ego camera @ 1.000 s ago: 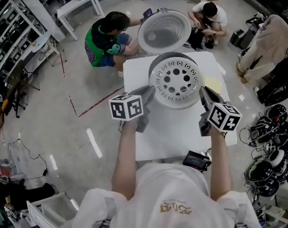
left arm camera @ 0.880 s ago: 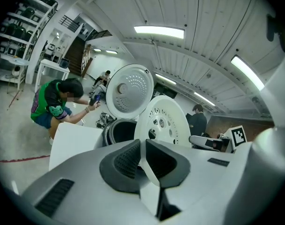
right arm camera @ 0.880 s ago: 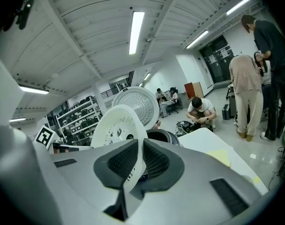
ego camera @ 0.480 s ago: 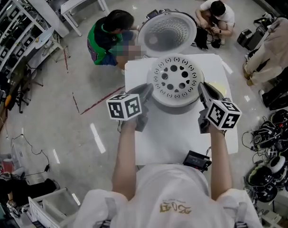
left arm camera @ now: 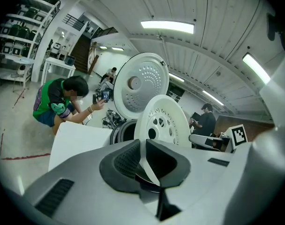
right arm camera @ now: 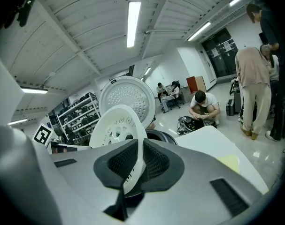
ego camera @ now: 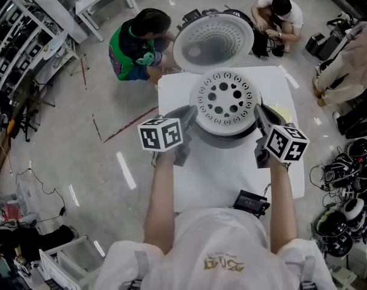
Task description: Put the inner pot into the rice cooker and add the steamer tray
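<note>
Tray [ego camera: 225, 98] hangs just above the cooker [ego camera: 222, 140], both tools clamped on it: left gripper [ego camera: 191, 116] pinching its left rim, right gripper [ego camera: 258, 112] its right rim. Behind, the lid [ego camera: 213, 40] stands open. Cooker sits on the white table [ego camera: 222, 174].

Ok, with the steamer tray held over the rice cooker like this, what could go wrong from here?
The left hand-held gripper and the right hand-held gripper each pinch only the thin rim of the steamer tray, so it could slip or tip. Lowered unevenly, it might catch on the rice cooker. The open lid just behind could get bumped.
</note>
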Action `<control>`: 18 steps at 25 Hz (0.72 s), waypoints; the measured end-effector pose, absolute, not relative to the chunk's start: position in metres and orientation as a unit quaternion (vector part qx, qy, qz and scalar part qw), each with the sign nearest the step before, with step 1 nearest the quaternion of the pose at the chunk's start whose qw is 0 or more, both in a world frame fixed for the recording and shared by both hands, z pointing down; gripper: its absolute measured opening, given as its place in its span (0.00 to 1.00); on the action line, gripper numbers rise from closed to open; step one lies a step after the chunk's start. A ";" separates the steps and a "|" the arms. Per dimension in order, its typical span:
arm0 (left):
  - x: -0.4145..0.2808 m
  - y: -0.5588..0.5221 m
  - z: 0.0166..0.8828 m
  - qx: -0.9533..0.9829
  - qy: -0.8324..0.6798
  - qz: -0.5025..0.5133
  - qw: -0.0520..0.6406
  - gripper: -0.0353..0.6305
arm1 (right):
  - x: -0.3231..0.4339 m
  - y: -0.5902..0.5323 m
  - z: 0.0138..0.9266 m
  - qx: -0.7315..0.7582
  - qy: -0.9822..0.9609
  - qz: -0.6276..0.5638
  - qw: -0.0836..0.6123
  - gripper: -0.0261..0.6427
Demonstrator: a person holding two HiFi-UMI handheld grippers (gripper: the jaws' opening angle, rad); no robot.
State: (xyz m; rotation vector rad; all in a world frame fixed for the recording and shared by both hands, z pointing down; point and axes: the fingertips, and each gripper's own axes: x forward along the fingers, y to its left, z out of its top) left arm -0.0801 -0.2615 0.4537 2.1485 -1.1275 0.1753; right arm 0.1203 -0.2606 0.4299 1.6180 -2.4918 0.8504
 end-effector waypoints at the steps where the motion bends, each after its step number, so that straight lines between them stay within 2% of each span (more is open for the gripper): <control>1: -0.079 -0.263 0.455 0.828 -0.433 0.069 0.349 0.14 | 0.121 -0.262 0.432 0.524 -0.805 0.278 0.026 0.11; 18: -0.066 -0.283 0.481 0.821 -0.449 0.121 0.332 0.18 | 0.134 -0.282 0.463 0.528 -0.800 0.280 0.051 0.14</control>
